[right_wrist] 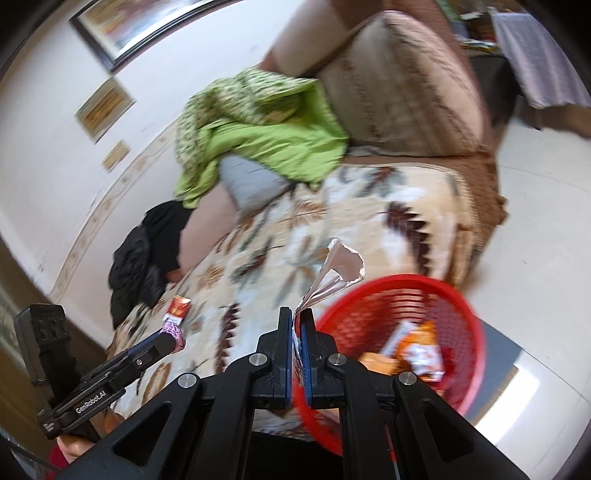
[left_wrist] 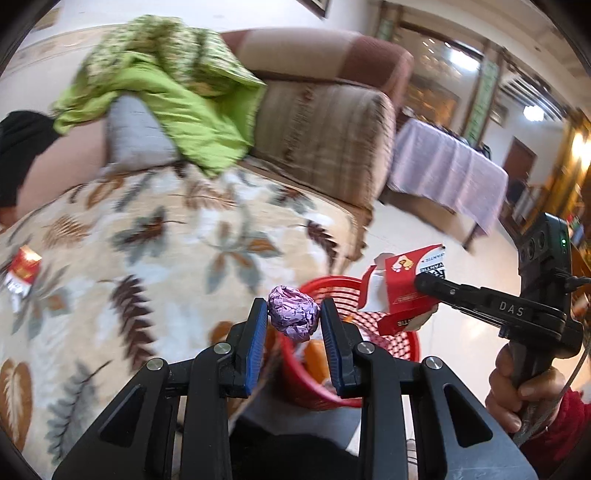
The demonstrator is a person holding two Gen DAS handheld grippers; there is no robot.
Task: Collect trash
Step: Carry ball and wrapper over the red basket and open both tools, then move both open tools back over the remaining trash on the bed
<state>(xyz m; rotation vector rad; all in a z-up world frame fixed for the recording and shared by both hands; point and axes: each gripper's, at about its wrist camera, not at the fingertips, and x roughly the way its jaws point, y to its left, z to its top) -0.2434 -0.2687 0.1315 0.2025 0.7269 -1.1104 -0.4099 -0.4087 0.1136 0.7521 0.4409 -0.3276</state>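
Here the crumpled purple foil ball [left_wrist: 294, 313] sits pinched between the blue pads of the left gripper [left_wrist: 294, 317], held above the near rim of the red mesh basket [left_wrist: 400, 345], while the right gripper [right_wrist: 297, 332], its jaws pressed nearly together, clamps a torn red-and-white wrapper [left_wrist: 400, 291] whose silvery inner side [right_wrist: 338, 271] fans up past the fingertips, also close over the basket. Inside the basket lie orange and white packets [right_wrist: 417, 354], blurred and hard to read. Another red-and-white packet [right_wrist: 178, 309] rests on the leaf-patterned blanket [left_wrist: 155, 240] covering the sofa seat, well apart from both grippers. Farther back, a green cloth [left_wrist: 177, 92] is heaped over a grey cushion [left_wrist: 138, 134] beside the striped sofa arm [left_wrist: 325, 136], and a black garment [right_wrist: 147, 251] lies along the seat's back edge. The floor is pale tile [right_wrist: 535, 221]; framed pictures [right_wrist: 122, 29] hang on the white wall, and a table under a lilac cloth [left_wrist: 443, 166] stands beyond. A hand [left_wrist: 524, 391] in a red sleeve grips the right handle; motion blur softens much of the room.
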